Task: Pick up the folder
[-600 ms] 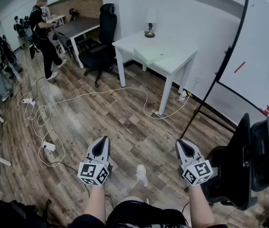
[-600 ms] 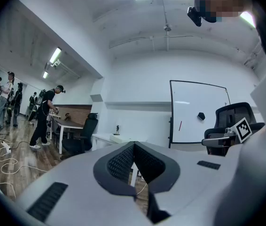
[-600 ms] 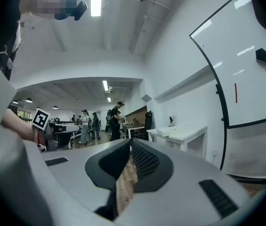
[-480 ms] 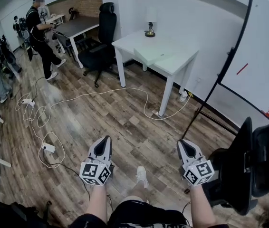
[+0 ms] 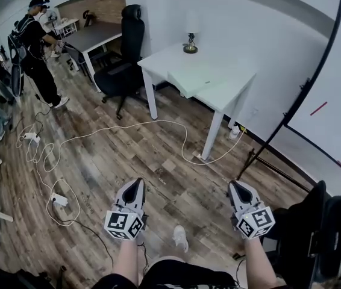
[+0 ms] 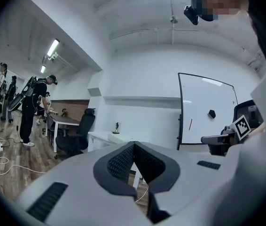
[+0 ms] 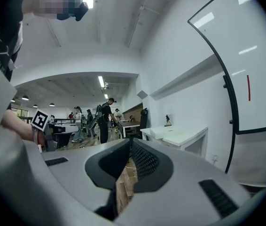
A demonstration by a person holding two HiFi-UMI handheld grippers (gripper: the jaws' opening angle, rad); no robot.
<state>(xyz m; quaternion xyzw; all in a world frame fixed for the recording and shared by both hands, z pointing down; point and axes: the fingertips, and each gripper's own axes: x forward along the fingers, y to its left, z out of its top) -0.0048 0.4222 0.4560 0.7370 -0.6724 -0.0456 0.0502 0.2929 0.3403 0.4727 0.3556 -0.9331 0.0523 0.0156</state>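
Pale, flat folder (image 5: 202, 77) on the far white table (image 5: 158, 59), well apart from left gripper (image 5: 134, 182) and right gripper (image 5: 236, 185), both closed, empty. Likely light, thin, floppy: best pinched at near edge.

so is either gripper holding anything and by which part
Nothing is held. The left gripper and right gripper are both shut on nothing; the folder lies on the white table across the room.
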